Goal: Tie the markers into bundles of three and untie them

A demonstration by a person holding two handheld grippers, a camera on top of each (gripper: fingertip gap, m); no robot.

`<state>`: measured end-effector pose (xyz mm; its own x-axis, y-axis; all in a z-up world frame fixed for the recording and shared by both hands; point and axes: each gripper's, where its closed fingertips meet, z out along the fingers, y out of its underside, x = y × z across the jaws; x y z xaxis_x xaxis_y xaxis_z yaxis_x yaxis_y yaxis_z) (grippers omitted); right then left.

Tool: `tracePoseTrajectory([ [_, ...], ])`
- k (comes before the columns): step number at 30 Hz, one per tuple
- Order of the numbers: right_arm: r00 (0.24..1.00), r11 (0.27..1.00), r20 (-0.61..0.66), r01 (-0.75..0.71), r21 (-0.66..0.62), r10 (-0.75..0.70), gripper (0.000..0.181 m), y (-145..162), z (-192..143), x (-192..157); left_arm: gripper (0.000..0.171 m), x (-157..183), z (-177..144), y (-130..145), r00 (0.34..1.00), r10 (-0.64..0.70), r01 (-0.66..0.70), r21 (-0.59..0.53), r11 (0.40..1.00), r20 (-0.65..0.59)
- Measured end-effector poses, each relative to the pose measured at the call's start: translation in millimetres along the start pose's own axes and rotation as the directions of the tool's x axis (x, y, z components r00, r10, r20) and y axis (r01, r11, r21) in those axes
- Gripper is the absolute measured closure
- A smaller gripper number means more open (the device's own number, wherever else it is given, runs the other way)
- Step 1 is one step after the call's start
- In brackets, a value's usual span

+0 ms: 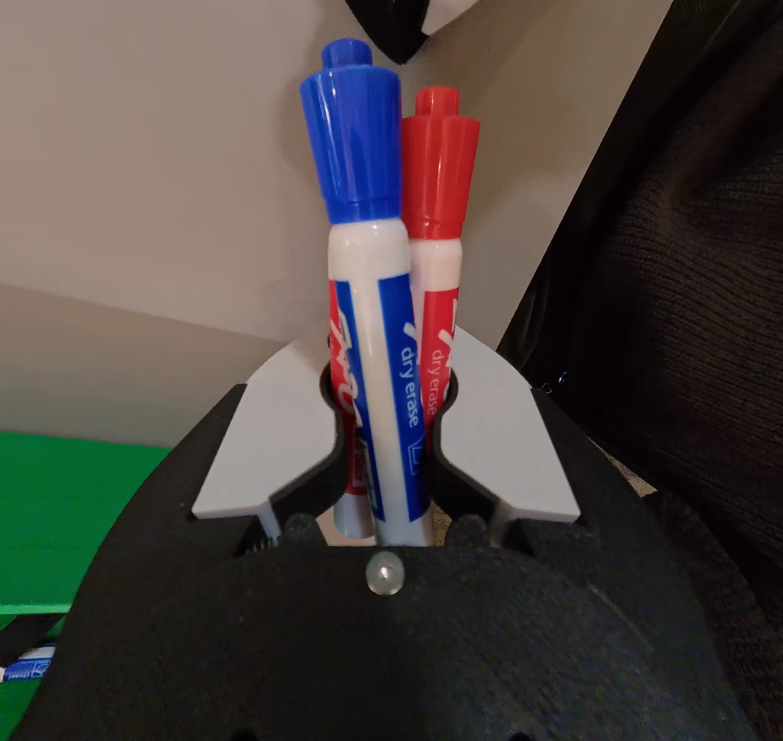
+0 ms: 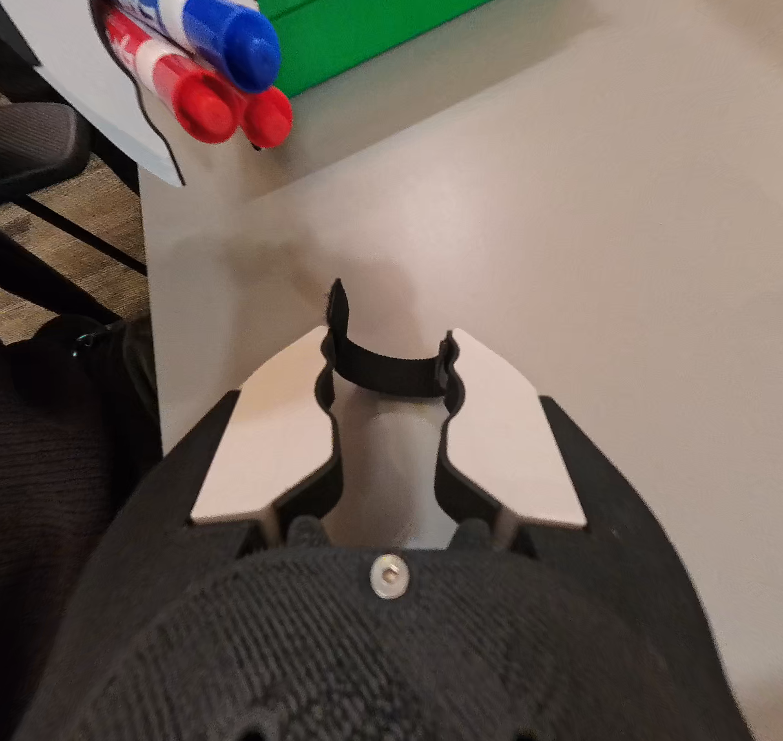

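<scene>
Three dry-erase markers sit clamped in my left gripper: one blue marker in front, a red marker just behind it on the right, and a second red marker mostly hidden behind the blue barrel. All three are capped, caps pointing away from the gripper body, barrels touching one another. The jaws are closed snugly on the bundle.

My right gripper holds a black strap stretched between its fingertips. The jaws stand partly apart, each side gripping one end of the strap; one loose strap end sticks up past the left fingertip.

Landmark: the green box on the pale tabletop.
- Marker bundle, seen from the right wrist: just beside the box's near corner, held above the table edge.
- Strap: well apart from the box, nearer me, over bare table.
- Strap and bundle: apart, not touching.

Status: markers gathered into one grip; strap held open; nothing wrapped around the bundle.

Periphery: dark knit fabric right of the left gripper.
</scene>
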<state>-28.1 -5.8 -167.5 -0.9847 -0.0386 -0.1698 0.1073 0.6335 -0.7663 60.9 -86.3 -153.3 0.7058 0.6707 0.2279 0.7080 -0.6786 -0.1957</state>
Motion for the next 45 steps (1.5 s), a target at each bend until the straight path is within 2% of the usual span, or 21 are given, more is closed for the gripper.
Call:
tracePoseTrajectory([
  [6, 0.999, 0.997, -0.032, 0.039, -0.060, -0.041, 0.118, 6, 17, -1, 0.128, 2, 2, -2, 1.000, 0.006, -0.006, -0.008, 1.000, -0.003],
  [10, 0.996, 0.995, -0.056, 0.062, -0.075, -0.066, 0.111, 0, 31, -2, 0.128, 2, 4, -1, 1.000, 0.005, -0.005, -0.013, 1.000, -0.007],
  [18, 0.966, 0.984, -0.209, 0.126, -0.123, -0.150, 0.093, -3, 36, 9, 0.128, 0, 4, 0, 1.000, 0.002, -0.002, -0.011, 1.000, -0.010],
  [23, 0.966, 0.984, -0.232, 0.073, -0.165, -0.111, 0.083, 3, 40, 8, 0.128, 0, 5, -1, 1.000, 0.002, -0.003, -0.014, 1.000, -0.010],
  [30, 0.941, 0.982, -0.334, -0.004, -0.188, -0.060, 0.095, 8, 51, 15, 0.128, 1, 2, -2, 1.000, 0.005, -0.006, -0.009, 1.000, -0.004],
  [34, 0.936, 0.985, -0.349, -0.010, -0.171, -0.052, 0.120, 7, 49, 17, 0.128, 0, 1, 0, 1.000, 0.001, -0.001, -0.006, 1.000, -0.002],
  [38, 0.943, 0.988, -0.332, -0.013, -0.153, -0.038, 0.132, 7, 46, 16, 0.128, 1, 0, 0, 1.000, 0.003, -0.003, -0.002, 1.000, -0.002],
  [42, 0.952, 0.994, -0.305, -0.004, -0.111, -0.030, 0.136, 3, 42, 12, 0.128, 1, 0, 0, 1.000, 0.002, -0.002, -0.001, 1.000, -0.002],
  [45, 0.954, 0.992, -0.297, -0.008, -0.122, -0.029, 0.124, 4, 38, 12, 0.128, 0, 0, 0, 1.000, -0.001, 0.001, -0.002, 1.000, -0.002],
])
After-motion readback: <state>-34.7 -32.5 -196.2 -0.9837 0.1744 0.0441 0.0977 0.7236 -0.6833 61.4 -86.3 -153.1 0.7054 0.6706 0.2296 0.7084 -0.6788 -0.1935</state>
